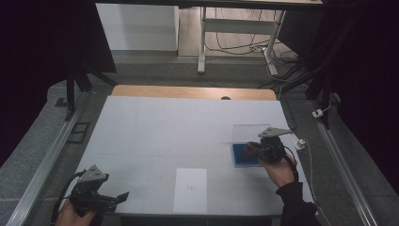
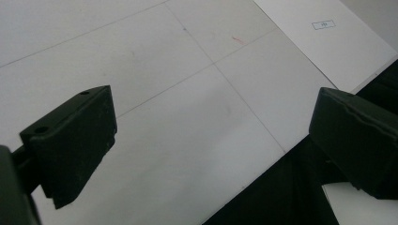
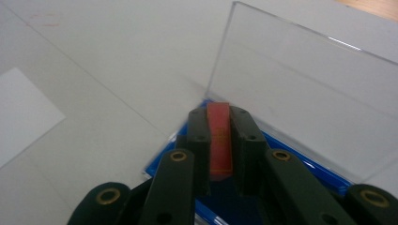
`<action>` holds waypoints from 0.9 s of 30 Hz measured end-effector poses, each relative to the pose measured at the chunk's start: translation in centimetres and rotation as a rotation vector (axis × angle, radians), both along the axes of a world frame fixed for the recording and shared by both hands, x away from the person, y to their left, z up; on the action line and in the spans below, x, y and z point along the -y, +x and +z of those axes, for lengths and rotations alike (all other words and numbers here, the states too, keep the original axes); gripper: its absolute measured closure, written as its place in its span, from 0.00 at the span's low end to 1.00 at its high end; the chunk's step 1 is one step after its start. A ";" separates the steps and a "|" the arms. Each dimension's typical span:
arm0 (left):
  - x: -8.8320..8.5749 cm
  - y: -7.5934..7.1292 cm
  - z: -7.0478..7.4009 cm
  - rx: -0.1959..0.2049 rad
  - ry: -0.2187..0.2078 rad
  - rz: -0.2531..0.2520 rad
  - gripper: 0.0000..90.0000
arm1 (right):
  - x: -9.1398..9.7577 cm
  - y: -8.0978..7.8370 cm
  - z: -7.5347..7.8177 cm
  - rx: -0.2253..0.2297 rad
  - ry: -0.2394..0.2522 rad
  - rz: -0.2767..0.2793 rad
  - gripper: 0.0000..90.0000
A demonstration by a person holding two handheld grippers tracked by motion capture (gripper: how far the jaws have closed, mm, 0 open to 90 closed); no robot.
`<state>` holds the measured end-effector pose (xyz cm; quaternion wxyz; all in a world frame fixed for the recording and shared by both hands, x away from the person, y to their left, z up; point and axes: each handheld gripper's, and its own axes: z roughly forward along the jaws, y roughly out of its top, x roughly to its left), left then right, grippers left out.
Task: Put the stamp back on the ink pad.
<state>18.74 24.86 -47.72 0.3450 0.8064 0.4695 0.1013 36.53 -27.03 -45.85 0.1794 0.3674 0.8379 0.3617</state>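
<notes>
At the table's near edge, well to the left of the blue case [image 1: 244, 155], the left gripper [image 1: 123, 196] is hovering with its jaws spread wide and nothing between them. A white paper sheet [image 1: 190, 189] is lying between it and the case. The right gripper [image 3: 219, 140] is clamping a thin red piece [image 3: 219, 140] just above the blue case, whose clear lid [image 3: 309, 89] is standing open behind.

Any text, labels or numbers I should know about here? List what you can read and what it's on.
None can be read.
White sheet: a small boxed mark, too small and blurred to read.
Red piece held in the right gripper: faint yellowish marks, unreadable.
</notes>
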 end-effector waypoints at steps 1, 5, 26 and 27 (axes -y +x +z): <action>0.0 0.0 0.0 0.000 0.000 0.000 0.02 | 0.2 0.1 0.0 0.001 -0.004 -0.007 0.88; 0.0 0.0 0.0 0.000 0.001 0.000 0.02 | 0.7 0.5 -0.3 0.004 -0.027 -0.027 0.88; 0.1 0.0 0.0 0.000 0.004 0.001 0.02 | 0.9 1.9 -2.2 -0.072 -0.090 -0.040 0.88; 0.1 0.0 0.0 0.000 0.004 0.002 0.02 | 1.0 1.9 -2.2 -0.074 -0.086 -0.040 0.88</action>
